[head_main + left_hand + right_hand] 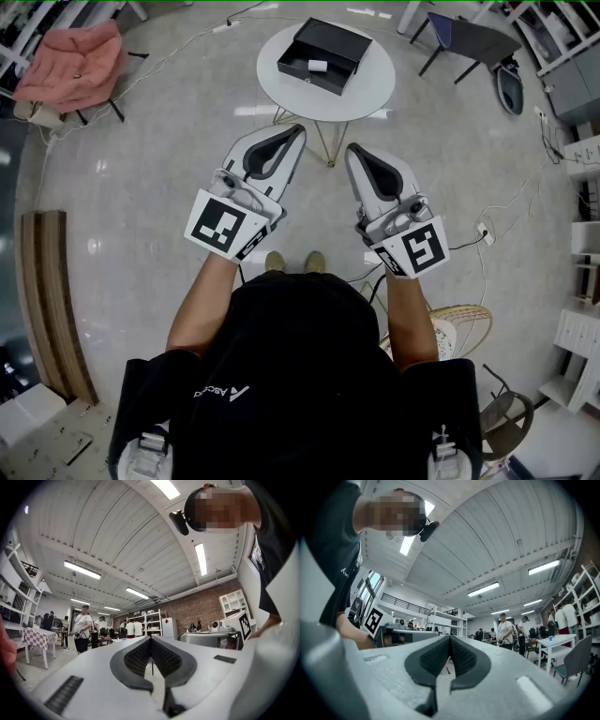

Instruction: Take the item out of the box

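Observation:
A black box [325, 54] lies open on a round white table [375, 101] at the top of the head view. A small white item [318, 66] rests inside it. My left gripper [298, 130] and right gripper [351, 150] are held side by side in front of me, short of the table and well apart from the box. Both point up and away. In the left gripper view the left gripper [150, 638] has its dark pads meeting at the tip with nothing between them. The right gripper [450, 638] looks the same in its own view. Neither gripper view shows the box.
A pink cloth [70, 61] hangs over a chair at the top left. A dark chair [473, 37] stands at the top right. Wooden boards [56, 300] lie on the floor at the left, cables and a power strip [485, 232] at the right. People [82, 630] stand far off.

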`<state>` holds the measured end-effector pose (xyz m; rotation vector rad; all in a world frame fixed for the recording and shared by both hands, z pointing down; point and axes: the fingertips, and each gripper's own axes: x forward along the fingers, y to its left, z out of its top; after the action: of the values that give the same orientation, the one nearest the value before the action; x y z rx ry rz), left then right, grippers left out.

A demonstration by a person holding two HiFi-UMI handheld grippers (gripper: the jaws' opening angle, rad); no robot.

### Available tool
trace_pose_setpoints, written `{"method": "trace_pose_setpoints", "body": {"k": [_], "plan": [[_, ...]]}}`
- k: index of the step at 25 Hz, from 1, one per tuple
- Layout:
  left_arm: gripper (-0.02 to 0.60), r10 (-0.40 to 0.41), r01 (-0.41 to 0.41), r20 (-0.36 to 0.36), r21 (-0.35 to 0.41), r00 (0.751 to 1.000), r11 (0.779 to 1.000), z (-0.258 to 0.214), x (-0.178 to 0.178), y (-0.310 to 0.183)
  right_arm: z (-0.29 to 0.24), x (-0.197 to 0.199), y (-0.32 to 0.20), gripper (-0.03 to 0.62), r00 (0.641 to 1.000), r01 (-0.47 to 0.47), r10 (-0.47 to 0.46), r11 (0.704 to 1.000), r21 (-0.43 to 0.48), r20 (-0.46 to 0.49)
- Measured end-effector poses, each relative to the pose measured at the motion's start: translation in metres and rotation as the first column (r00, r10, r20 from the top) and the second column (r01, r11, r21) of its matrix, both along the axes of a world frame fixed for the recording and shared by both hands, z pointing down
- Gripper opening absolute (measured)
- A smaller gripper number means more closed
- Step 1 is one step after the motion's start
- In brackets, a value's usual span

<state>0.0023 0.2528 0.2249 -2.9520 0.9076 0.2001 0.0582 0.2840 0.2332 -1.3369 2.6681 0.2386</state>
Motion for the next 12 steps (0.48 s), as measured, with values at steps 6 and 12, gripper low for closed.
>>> {"method": "trace_pose_setpoints", "body": {"k": [6,12], "plan": [[-0.002,-0.013,0.013,0.008,0.005,1.000,1.000,0.001,0.018,-0.009,0.001,0.018,-0.007,0.000,1.000,0.008,-0.008,1.000,0.009,0.000],[-0.002,-0.039,0.039,0.023,0.018,0.999,0.999,0.000,0.036,-0.017,-0.001,0.035,-0.009,0.000,0.999,0.042,-0.043,0.999,0.034,0.024]]}}
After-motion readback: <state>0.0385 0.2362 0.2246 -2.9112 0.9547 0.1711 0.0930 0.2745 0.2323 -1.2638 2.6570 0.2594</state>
